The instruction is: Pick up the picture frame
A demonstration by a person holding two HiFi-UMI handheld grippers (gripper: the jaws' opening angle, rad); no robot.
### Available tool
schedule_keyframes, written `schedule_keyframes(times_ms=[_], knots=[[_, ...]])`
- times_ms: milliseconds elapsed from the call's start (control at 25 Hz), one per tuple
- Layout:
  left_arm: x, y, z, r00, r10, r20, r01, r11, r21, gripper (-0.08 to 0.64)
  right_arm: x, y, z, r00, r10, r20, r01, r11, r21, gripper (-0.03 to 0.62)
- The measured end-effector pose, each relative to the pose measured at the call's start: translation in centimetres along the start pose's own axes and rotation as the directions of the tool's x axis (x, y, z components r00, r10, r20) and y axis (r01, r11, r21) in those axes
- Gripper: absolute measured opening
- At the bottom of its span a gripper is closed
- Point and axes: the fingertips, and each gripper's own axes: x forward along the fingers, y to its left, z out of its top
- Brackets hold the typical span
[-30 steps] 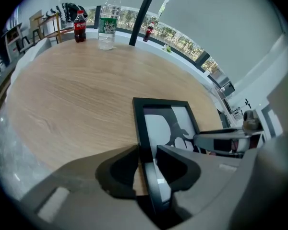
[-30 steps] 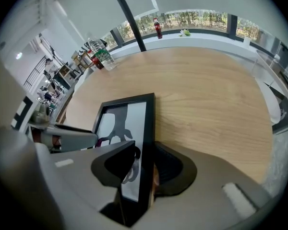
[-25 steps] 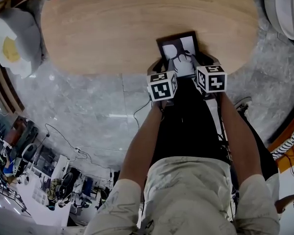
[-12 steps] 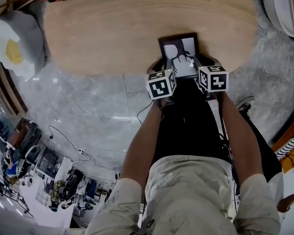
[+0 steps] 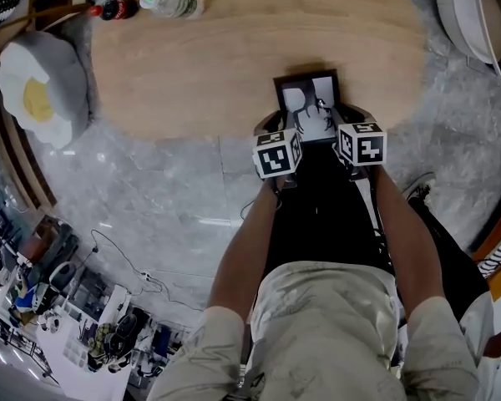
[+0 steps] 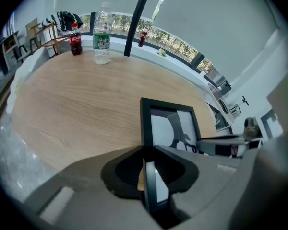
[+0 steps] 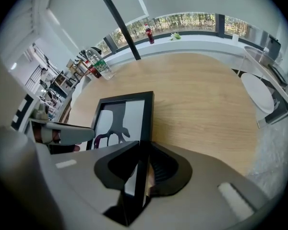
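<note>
The picture frame (image 5: 308, 104) is black-rimmed with a white and black print, and its near end sticks out past the oval wooden table's (image 5: 209, 65) near edge. My left gripper (image 5: 274, 129) is shut on the frame's left rim (image 6: 145, 128), and its jaws have just been closing on it. My right gripper (image 5: 347, 119) is shut on the right rim (image 7: 147, 119), and its jaws have also just been closing. In the left gripper view (image 6: 149, 175) and the right gripper view (image 7: 140, 172) the rim stands edge-on between the pads. The frame's near end is raised. I cannot tell whether its far end touches the table.
A water bottle (image 5: 174, 3) and a cola bottle (image 5: 117, 9) stand at the table's far left. An egg-shaped cushion (image 5: 37, 95) lies left of the table. A white round stand (image 5: 469, 13) is at the right. The person's legs are below the grippers.
Both grippers have closed on the frame's side rims and risen a little with its near end. The head view has shifted, so more of the far table shows.
</note>
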Motion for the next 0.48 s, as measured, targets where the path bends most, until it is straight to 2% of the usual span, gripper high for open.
schedule_keyframes(times_ms=[480], knots=[[-7.3, -3.5, 2.5, 0.998, -0.025, 0.059, 0.022, 0.998, 0.06, 0.086, -7.9, 2.1, 2.0, 0.996, -0.017, 0.091, 0.017, 1.0, 0.005, 0.075]])
